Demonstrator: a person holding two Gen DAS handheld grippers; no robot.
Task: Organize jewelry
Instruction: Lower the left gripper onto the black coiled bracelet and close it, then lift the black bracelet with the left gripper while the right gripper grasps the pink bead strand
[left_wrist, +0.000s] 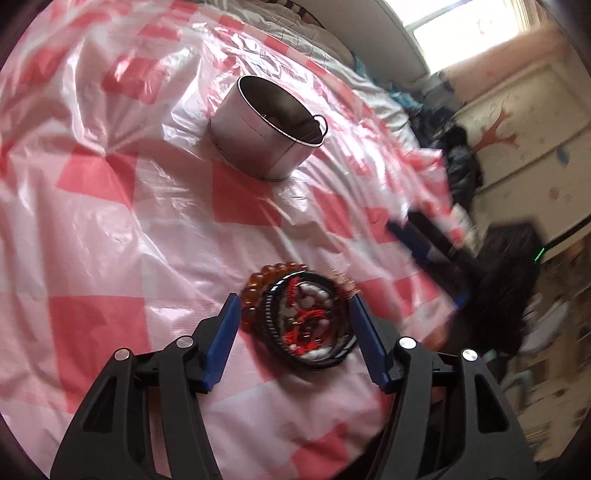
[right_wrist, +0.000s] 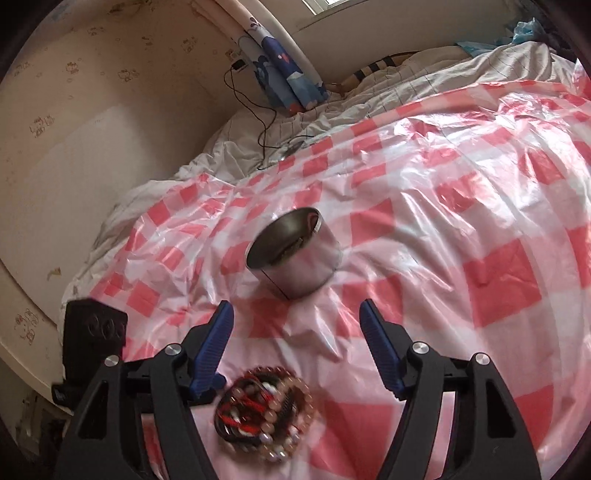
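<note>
Left wrist view: a round metal tin (left_wrist: 266, 131) stands open on a red-and-white checked plastic sheet (left_wrist: 110, 221) spread over a bed. Its inside is dark; something small lies against the far inner wall, but what it is cannot be told. A thin loop of wire or a ring hangs at its right rim. Nearer the camera a pile of bracelets (left_wrist: 301, 317) lies on the sheet: amber beads at the upper left, pale pink beads at the upper right, black bands around a tangle of red cord and white beads. The left gripper (left_wrist: 293, 306) straddles this pile, jaws about half open. The left blue pad sits just beside the amber beads and the right pad just beside the pink beads; whether either pad presses on them cannot be told, and the pile rests on the sheet. At the right edge the right gripper (left_wrist: 424, 243) shows blurred, apart from the pile, nothing in it.

Right wrist view: the tin (right_wrist: 295, 254) stands ahead on the sheet (right_wrist: 480, 221), tilted slightly toward the camera, with some dull small things at its bottom, too dim to name. The right gripper (right_wrist: 295, 314) is wide open and empty, its tips short of the tin. The bracelets (right_wrist: 264, 413) lie low in the frame, behind the fingertips and close under the left finger's base, not between the pads. The left gripper's black body (right_wrist: 92, 343) shows at the left edge. Beyond the sheet lie a white quilt (right_wrist: 406, 85) and a black cable (right_wrist: 258, 122).
</note>
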